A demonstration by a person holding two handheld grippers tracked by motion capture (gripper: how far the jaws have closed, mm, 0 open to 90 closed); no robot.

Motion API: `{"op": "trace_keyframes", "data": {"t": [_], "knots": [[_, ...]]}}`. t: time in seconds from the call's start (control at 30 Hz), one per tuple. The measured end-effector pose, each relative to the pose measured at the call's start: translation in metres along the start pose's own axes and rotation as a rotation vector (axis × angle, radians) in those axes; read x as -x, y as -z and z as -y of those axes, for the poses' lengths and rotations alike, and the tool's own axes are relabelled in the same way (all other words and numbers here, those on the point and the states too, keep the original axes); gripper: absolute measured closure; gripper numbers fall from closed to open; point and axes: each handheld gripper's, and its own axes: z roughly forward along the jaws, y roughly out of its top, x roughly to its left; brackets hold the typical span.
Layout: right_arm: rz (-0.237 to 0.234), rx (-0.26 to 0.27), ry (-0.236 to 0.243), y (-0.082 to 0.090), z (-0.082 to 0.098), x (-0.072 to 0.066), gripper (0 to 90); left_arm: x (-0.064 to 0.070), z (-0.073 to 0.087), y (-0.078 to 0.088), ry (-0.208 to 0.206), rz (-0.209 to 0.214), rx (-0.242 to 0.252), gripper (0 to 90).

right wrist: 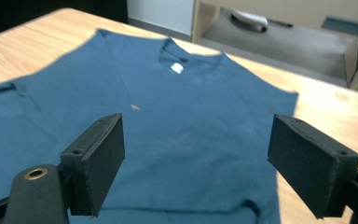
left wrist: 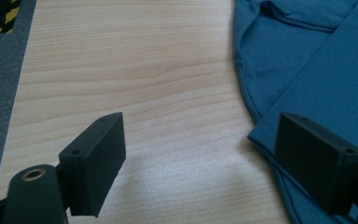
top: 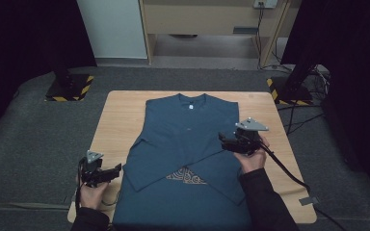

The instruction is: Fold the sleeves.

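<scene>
- Nearest you, the bottom hem of the blue T-shirt (top: 183,202) hangs at the near edge of the wooden table (top: 120,120); the shirt lies flat along the middle of the table, collar at the far end, both sleeves folded across the chest.
- Your left gripper (top: 107,174) sits just beside the shirt's left edge over bare wood, jaws apart with nothing between them; in the left gripper view one jaw overlaps the cloth edge (left wrist: 261,135).
- Your right gripper (top: 224,140) hovers over the shirt's right side, jaws spread wide and empty, with smooth cloth (right wrist: 191,140) beneath.
- Risk, as I judge it: if you pinch only the top layer, the crossed sleeves may slide open and spoil the fold.
- Dragging rather than lifting could pull the hem off the table's near edge.
- Writing: a small white neck label (right wrist: 177,68) and a pale printed design (top: 187,177) below the sleeves are both too small to read.
</scene>
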Motion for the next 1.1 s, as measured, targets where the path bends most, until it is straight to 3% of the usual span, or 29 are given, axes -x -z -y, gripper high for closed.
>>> {"op": "trace_keyframes", "data": {"t": [0.53,0.77,1.1], "knots": [[0.082,-0.125,-0.073,0.0,0.057,0.041,17.4,0.016,-0.014,-0.023,-0.044,0.035,-0.031,16.9],[0.075,-0.18,-0.1,-0.004,0.083,0.048,17.7,0.015,-0.014,-0.036,-0.045,0.035,-0.063,17.8],[0.065,-0.262,-0.126,-0.005,0.122,0.055,22.7,0.017,-0.015,-0.041,-0.048,0.036,-0.051,22.2]]}}
